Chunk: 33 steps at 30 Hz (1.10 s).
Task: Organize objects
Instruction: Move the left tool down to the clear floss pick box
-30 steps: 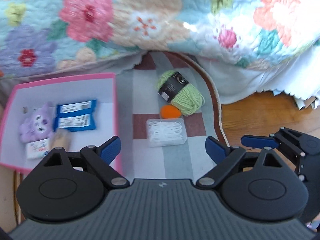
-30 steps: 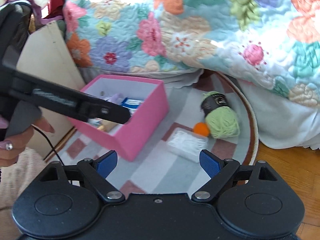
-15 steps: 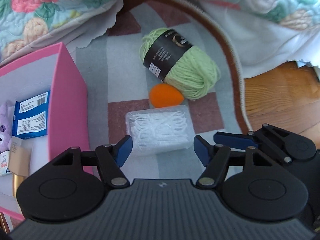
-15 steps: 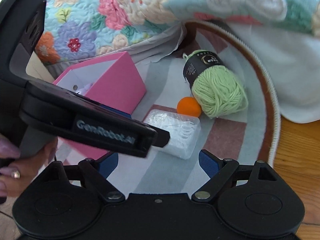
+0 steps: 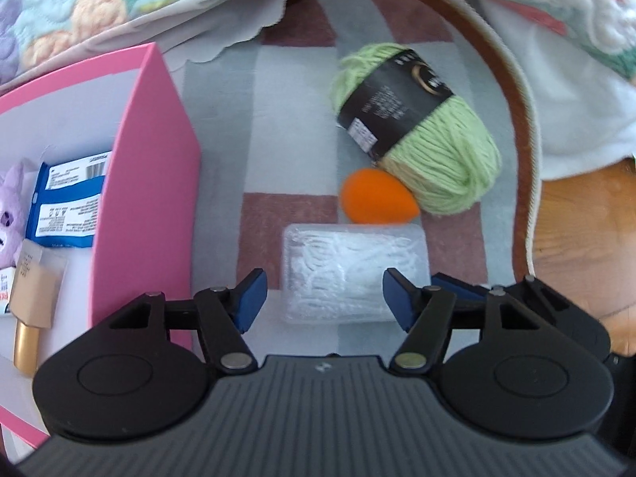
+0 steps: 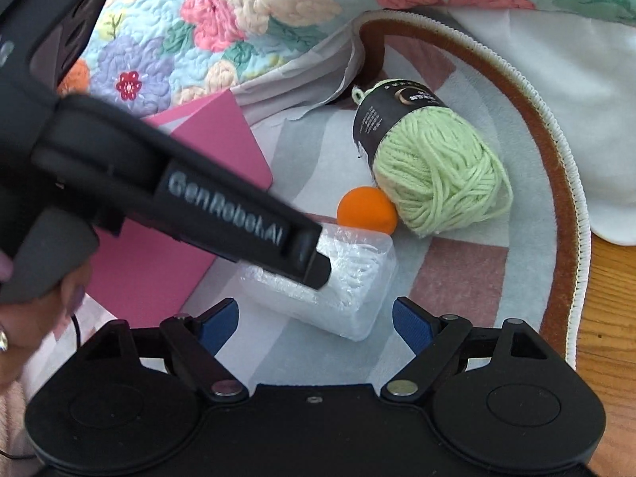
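Observation:
A clear plastic box of white floss picks (image 5: 349, 270) lies on the rug; it also shows in the right wrist view (image 6: 349, 278). My left gripper (image 5: 324, 296) is open, its blue fingers on either side of the box's near end, not closed on it. An orange egg-shaped sponge (image 5: 375, 196) touches a green yarn skein (image 5: 421, 135) just beyond. The pink box (image 5: 147, 183) at left holds blue packets (image 5: 65, 206), a purple plush (image 5: 10, 206) and a gold-capped bottle (image 5: 28, 318). My right gripper (image 6: 316, 324) is open and empty, just behind the box.
A floral quilt (image 6: 238, 20) hangs over the rug's far side. The round rug's brown border (image 5: 516, 127) curves at right, with wooden floor (image 5: 584, 218) beyond. The left gripper's body (image 6: 159, 183) crosses the right wrist view.
Both grippers moved forward and down toward the floss pick box. My left gripper's fingers now straddle the box's near end. The right gripper came in close behind it.

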Available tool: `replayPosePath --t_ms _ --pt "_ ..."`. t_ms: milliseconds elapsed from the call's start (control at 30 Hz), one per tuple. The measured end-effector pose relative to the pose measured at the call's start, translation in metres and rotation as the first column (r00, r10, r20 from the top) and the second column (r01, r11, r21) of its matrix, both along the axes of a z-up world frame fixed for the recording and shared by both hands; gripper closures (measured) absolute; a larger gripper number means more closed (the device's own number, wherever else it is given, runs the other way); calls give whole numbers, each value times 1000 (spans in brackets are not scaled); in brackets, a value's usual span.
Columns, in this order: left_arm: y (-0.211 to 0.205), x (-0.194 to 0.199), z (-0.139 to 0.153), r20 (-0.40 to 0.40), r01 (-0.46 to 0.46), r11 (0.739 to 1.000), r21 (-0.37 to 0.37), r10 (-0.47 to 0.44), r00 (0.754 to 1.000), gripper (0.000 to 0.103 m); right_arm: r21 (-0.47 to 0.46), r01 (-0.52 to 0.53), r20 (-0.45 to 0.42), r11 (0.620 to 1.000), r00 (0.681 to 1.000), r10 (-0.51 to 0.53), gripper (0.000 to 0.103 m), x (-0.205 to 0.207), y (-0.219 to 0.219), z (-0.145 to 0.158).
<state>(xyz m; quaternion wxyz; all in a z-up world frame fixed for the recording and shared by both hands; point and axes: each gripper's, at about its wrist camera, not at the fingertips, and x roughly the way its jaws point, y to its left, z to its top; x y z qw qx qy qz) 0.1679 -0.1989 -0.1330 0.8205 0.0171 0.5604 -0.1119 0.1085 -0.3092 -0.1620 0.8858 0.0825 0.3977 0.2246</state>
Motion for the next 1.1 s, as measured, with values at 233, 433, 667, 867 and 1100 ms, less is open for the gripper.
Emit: replayPosePath --t_ms 233,433,667,867,1100 --pt "4 6 -3 -60 -45 998 -32 43 997 35 -67 22 55 998 998 -18 35 -3 6 -3" --pt "-4 2 -5 -71 0 997 -77 -6 997 43 -66 36 60 997 998 -32 39 -6 3 -3" --pt "-10 -37 0 -163 83 984 -157 -109 981 55 -107 39 -17 993 999 -41 35 -34 -11 7" --pt "-22 -68 -11 -217 93 970 -223 -143 966 59 -165 18 -58 986 998 -28 27 -73 -27 16" --pt "-19 -67 -12 -151 72 969 -236 -109 982 54 -192 39 -55 981 997 -51 22 -86 -31 7"
